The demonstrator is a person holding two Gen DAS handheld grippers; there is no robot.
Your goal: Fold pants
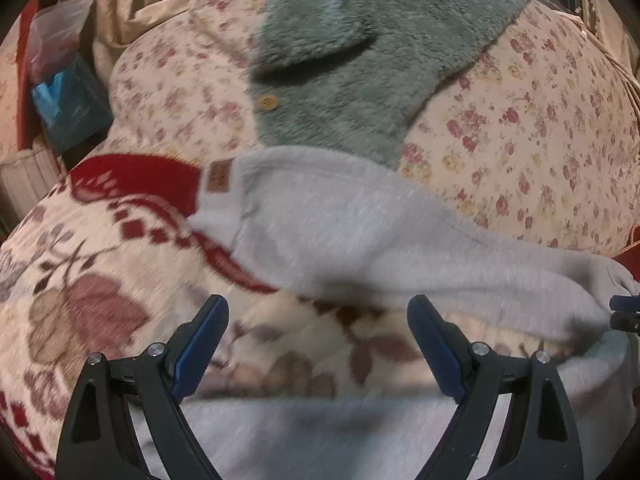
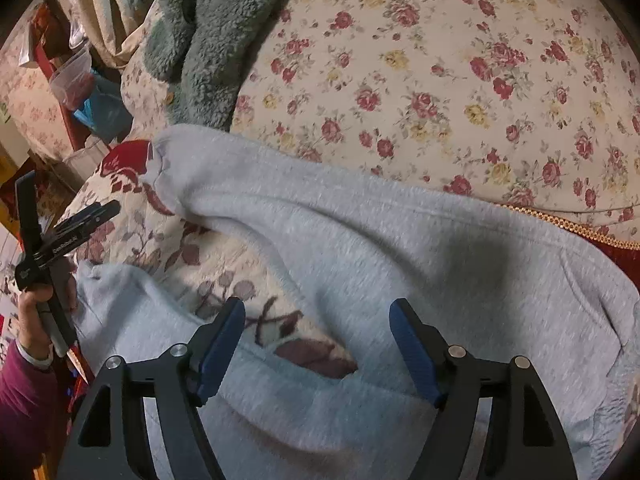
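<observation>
Grey pants (image 2: pixel 360 248), left gripper (image 2: pixel 68 220) seen only rightward

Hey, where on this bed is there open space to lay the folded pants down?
The widest bare patch is the rose-print quilt, bordered by the grey pants below and the green fleece garment to its left. The patterned blanket left of the pants is also free. Between the pant legs it is tight.
</observation>
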